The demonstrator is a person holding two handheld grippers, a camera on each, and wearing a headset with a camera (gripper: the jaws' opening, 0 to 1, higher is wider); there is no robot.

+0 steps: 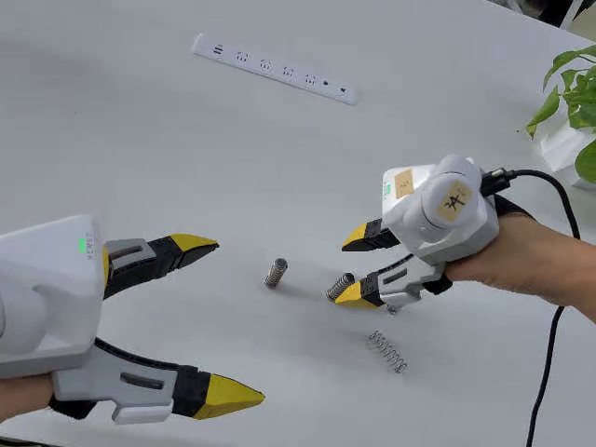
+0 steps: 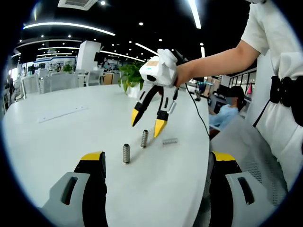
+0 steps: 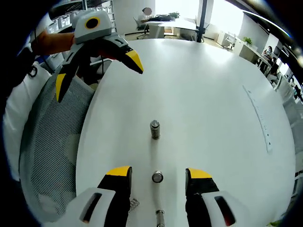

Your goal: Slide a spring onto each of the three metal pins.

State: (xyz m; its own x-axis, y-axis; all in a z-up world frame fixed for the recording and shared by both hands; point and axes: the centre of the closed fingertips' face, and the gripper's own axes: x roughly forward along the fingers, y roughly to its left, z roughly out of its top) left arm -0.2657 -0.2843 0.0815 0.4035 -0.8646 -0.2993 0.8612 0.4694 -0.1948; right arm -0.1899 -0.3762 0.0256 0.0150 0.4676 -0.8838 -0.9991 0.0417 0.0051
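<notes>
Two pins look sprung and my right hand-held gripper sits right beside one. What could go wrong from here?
The open right hand-held gripper has its lower tip nearly against the nearer sprung pin; a careless swing could tip it over. The loose spring lies flat on the table near that gripper; pinched off-centre, it may roll or pop out of the jaws.
</notes>
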